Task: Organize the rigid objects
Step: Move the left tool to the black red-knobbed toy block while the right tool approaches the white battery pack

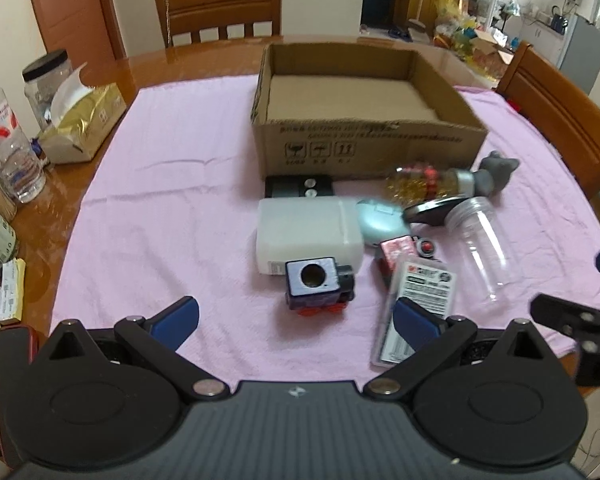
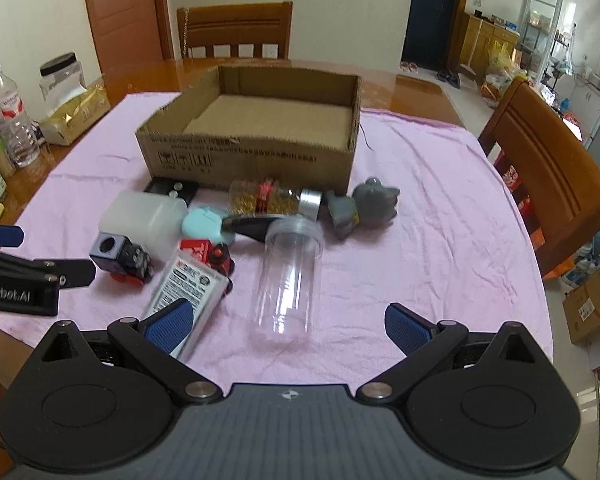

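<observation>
Heaped just in front of cardboard box: white container, toy train, clear jar on its side, grey figurine. Left gripper and right gripper: jaws wide, holding nothing. "nRobot.AI" legible on left gripper's side.

Both wrist views face cardboard box, sharing clutter.

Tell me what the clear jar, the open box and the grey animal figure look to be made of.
Clear jar: likely thin transparent plastic, glossy; the pink cloth shows through it.
Open box: corrugated cardboard, matte brown with printed handling symbols.
Grey animal figure: matte grey, possibly rubber or soft plastic; can't tell.
</observation>
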Demonstrator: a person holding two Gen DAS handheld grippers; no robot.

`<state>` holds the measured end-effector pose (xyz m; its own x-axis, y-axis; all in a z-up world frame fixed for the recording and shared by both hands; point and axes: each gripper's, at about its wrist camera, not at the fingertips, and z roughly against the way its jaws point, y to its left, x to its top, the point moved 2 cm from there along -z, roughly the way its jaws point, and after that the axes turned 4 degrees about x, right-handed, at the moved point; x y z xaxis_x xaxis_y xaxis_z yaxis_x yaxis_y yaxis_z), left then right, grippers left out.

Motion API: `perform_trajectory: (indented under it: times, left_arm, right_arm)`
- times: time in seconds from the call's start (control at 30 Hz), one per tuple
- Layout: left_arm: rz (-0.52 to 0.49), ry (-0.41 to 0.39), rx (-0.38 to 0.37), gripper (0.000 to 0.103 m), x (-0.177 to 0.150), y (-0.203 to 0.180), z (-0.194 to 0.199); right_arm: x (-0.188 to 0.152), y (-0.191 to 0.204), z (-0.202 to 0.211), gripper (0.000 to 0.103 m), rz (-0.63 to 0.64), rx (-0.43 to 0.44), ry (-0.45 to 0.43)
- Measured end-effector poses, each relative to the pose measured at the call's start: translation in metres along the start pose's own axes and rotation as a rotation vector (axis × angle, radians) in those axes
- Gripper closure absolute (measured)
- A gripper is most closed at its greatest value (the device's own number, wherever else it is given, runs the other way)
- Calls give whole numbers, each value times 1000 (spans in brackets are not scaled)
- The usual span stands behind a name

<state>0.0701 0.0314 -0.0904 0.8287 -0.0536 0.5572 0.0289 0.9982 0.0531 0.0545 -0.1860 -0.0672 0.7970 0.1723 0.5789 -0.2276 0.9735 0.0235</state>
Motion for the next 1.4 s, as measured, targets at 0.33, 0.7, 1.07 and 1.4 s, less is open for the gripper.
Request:
perform_trajectory:
  times: [0.33, 0.7, 1.07, 1.4]
  left_arm:
    - [-8, -13, 40, 1, 25, 8, -38]
    - [19, 17, 23, 1, 18, 16, -53]
    - [54, 66, 26, 1, -16, 33, -37]
    - [27, 43, -6, 1, -36, 16, -43]
  right_arm:
    - [6, -2, -12, 0, -19, -16, 25]
    - [9, -1, -23, 0, -19, -9, 44]
    - [6, 7, -25, 0, 27, 28, 52]
    - [-7, 15, -17, 0, 91, 88, 40]
